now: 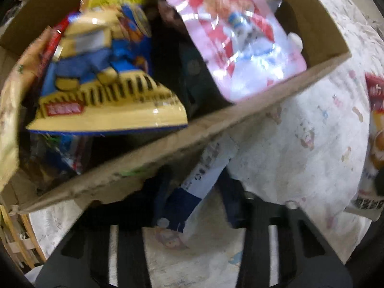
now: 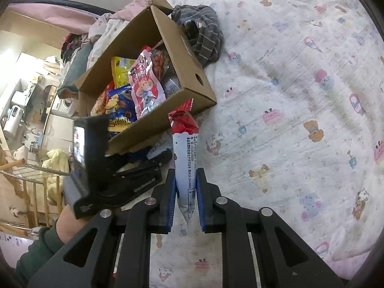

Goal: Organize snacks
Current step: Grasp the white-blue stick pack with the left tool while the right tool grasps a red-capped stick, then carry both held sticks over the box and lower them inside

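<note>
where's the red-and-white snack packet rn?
Clamped in the right gripper: the red-and-white snack packet stands between its blue pads, red end pointing at the near wall of the cardboard box, above the printed bedsheet.

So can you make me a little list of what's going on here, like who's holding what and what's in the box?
surface: bed sheet with cartoon animals
box: open cardboard box on the sheet
in box: pink-and-red pouch, yellow-and-blue bag, other snacks
right gripper: jaws shut on a red-and-white snack packet
left gripper: at the box's near wall; grip unclear
behind box: striped grey cloth
</note>
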A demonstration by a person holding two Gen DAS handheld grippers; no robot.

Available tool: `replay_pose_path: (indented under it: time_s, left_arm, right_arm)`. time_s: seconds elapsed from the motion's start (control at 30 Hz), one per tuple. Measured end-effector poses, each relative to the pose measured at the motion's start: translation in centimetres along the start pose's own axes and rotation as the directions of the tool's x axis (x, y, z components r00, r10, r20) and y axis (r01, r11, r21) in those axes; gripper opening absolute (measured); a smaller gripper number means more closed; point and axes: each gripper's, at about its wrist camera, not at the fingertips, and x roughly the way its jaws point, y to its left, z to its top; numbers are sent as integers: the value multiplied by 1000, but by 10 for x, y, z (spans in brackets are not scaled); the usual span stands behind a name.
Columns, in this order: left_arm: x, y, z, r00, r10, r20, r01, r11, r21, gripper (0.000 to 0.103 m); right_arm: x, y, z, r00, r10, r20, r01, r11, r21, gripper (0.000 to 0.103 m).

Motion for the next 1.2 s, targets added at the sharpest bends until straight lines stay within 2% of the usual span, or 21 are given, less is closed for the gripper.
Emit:
replay_pose_path:
  time_s: [0.03, 0.1, 0.37, 0.57, 0.67, 0.73, 0.97, 1.13, 1.2]
  left_arm:
    - [0, -2, 0, 1000, -2, 2, 2, 1000, 5, 19]
    - [-4, -7, -3, 1000, 2, 8, -3, 1000, 25, 15]
    - [-23, -11, -24, 998, -62, -9, 62, 998, -3, 15]
    - [-30, -9, -44, 998, -52, -17, 51, 998, -47, 15]
    - [-38, 1, -61, 999, -48, -7, 47, 993, -109, 15]
    - [-49, 6, -67, 998, -61, 12, 62, 987, -148, 15]
    - [-97, 16, -89, 993, -32, 115, 55, 977, -205, 15]
    - [-128, 50, -107, 986, -32, 161, 75, 960, -269, 15]
    - [-139, 66, -92, 981, -21, 192, 76, 957, -280, 15]
  right_arm:
    - [1, 1, 1, 1000, 4, 1, -4, 1000, 2, 17]
    - [3, 3, 2, 1000, 9, 2, -9, 1000, 3, 17]
    - [5, 14, 6, 999, 25, 20, -25, 1000, -14, 17]
    - [11, 13, 2, 1000, 13, -1, -13, 1000, -20, 17]
    - [12, 15, 0, 1000, 9, -8, -9, 999, -31, 17]
    - [13, 20, -2, 1000, 16, -14, -17, 999, -51, 17]
    - [18, 52, -13, 999, 25, -27, -29, 988, -154, 17]
    - [15, 72, -12, 999, 49, -20, -53, 976, -210, 17]
    - [12, 78, -10, 998, 58, -13, -60, 974, -220, 17]
